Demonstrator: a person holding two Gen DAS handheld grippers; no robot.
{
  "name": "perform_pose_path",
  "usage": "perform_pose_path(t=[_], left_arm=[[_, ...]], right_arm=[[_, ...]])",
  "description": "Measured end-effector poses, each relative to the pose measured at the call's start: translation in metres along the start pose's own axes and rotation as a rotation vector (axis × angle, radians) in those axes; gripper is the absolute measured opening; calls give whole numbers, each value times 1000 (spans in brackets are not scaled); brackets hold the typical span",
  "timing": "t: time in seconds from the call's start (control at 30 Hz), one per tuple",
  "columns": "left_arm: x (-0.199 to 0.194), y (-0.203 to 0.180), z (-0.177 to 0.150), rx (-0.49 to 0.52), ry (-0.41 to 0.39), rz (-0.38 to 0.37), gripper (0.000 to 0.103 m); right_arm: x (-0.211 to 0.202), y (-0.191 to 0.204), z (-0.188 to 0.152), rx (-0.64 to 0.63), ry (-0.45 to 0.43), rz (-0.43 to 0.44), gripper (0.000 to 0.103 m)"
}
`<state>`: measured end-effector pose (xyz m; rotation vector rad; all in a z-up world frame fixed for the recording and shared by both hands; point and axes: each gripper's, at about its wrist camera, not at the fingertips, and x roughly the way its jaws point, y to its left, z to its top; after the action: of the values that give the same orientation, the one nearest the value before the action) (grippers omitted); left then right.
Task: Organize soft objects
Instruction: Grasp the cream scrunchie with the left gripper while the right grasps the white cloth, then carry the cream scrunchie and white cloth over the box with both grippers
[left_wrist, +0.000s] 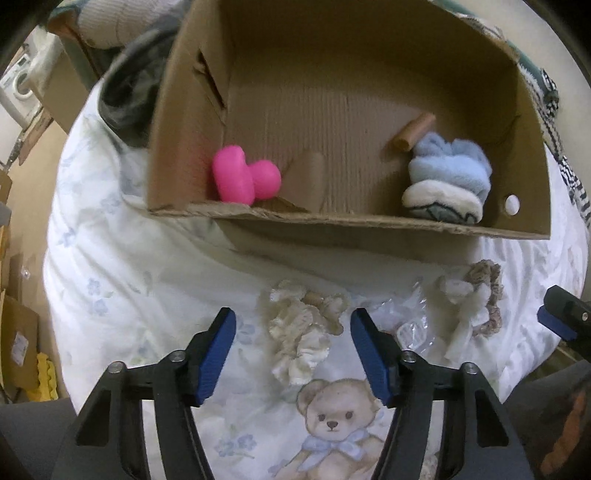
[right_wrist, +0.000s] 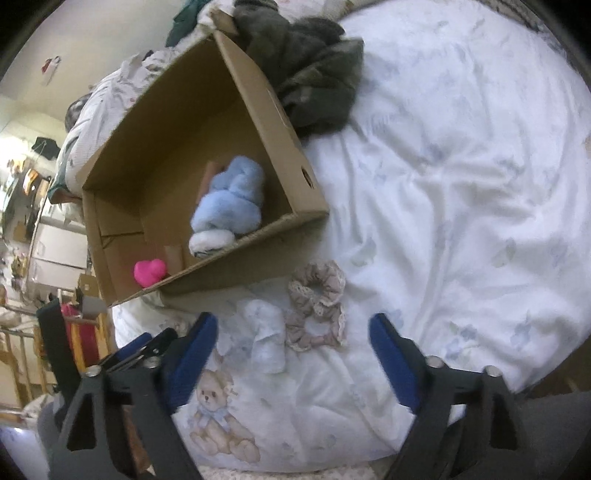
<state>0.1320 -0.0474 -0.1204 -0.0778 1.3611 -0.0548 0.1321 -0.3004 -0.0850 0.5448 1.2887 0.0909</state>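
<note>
An open cardboard box (left_wrist: 369, 225) (right_wrist: 258, 229) sits on the bed and holds a pink heart toy (left_wrist: 243, 179) (right_wrist: 149, 271) and a blue plush toy (left_wrist: 448, 177) (right_wrist: 229, 203). My left gripper (left_wrist: 293, 325) is open, its fingers either side of a cream ruffled scrunchie (left_wrist: 301, 332) on the quilt. My right gripper (right_wrist: 291, 328) is open just short of a beige lace scrunchie (right_wrist: 317, 306) (left_wrist: 484, 295) and a white cloth piece (right_wrist: 267, 338) (left_wrist: 467, 314). One right finger shows in the left wrist view (left_wrist: 557, 321).
The white quilt (right_wrist: 461, 184) has a teddy bear print (left_wrist: 332, 417) (right_wrist: 218, 421). A dark grey garment (right_wrist: 310, 74) (left_wrist: 129, 99) lies behind the box. Crinkled clear plastic (left_wrist: 406, 325) lies between the scrunchies. Cardboard boxes and a washing machine (left_wrist: 18, 85) stand off the bed's left.
</note>
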Motion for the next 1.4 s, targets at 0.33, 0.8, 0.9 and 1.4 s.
perform_pose_path(t=[0.33,0.8,0.9,1.4], left_arm=[[-1,1,1,11,35,-23,13],[-50,23,-15,5,-77,-50,13],[-52,23,-13,5,-84,-47,13],[-72,26,-21,6,-169,13,13]], right_arm=[[43,28,6,-49,111,20,61],[71,60,0,-186,135,-99,30],[56,60,-4,-188,101,-54,30],[-1,50,-14,-210,3,78,30]])
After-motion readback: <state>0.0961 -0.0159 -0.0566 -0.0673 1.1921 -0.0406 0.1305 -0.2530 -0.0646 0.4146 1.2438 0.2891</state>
